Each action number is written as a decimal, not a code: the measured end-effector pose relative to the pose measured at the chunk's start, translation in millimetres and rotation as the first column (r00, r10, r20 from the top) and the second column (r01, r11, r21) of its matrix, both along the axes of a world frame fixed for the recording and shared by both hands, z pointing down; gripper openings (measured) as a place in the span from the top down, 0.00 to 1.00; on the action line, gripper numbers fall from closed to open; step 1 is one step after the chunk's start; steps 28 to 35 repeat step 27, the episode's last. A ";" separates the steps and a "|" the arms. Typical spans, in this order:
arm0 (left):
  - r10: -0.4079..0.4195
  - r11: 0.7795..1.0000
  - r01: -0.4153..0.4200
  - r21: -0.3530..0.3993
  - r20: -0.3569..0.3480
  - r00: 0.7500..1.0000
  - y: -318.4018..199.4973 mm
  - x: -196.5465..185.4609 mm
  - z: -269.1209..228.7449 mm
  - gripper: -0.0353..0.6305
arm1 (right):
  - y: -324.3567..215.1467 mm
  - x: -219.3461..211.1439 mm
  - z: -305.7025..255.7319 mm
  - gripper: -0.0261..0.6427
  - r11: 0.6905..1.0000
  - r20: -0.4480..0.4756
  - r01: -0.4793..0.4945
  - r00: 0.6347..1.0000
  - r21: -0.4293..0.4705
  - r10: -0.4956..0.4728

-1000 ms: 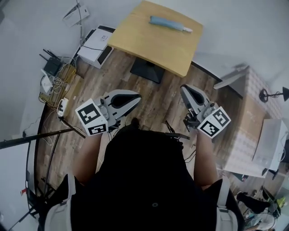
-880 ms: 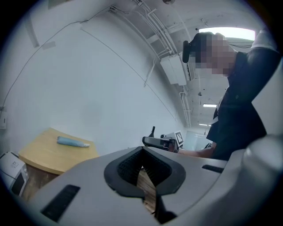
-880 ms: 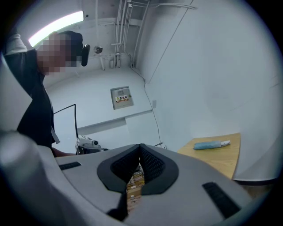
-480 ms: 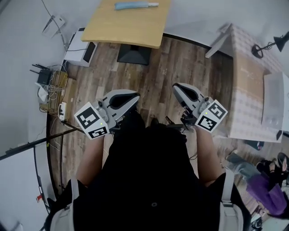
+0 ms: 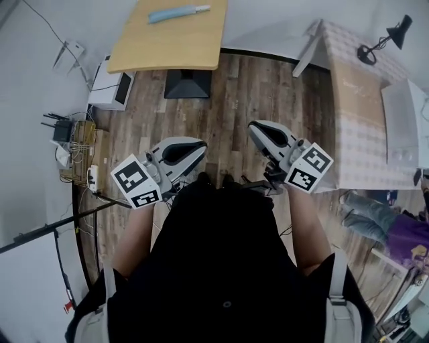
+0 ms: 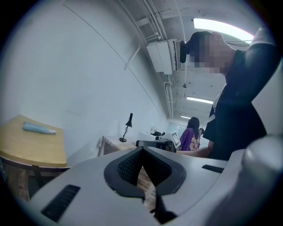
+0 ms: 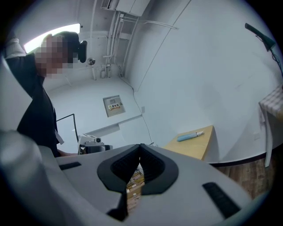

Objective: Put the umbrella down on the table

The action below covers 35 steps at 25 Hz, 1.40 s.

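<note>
Two grippers, jaws pressed together, nothing between them: left gripper (image 5: 199, 143) and right gripper (image 5: 254, 126), held level over the wood floor (image 5: 248, 94). Folded blue umbrella (image 5: 175, 13) lies flat on the far wooden table (image 5: 167, 50), well apart from both.

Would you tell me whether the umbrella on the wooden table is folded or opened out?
Folded: the blue umbrella lies flat as a slim closed roll on the wooden table.
</note>
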<state>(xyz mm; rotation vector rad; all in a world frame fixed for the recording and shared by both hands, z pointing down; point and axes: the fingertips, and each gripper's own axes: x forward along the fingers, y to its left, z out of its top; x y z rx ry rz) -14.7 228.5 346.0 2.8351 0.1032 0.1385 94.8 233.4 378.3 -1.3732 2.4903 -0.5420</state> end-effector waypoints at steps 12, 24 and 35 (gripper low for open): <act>0.031 0.999 -0.032 0.023 0.020 0.999 13.3 2.1 -8.6 0.93 | 0.8 -8.3 -4.8 0.93 0.999 -0.030 0.035 0.999 0.018 -0.035; 0.086 0.996 -0.086 -0.015 0.047 0.995 31.0 16.8 6.9 0.93 | 9.6 1.6 12.0 0.93 1.000 -0.033 -0.004 0.999 -0.016 0.003; 0.118 0.993 -0.117 -0.025 0.051 0.992 44.0 35.3 11.4 0.93 | 22.1 13.7 13.1 0.93 1.000 -0.055 -0.012 0.998 -0.022 0.010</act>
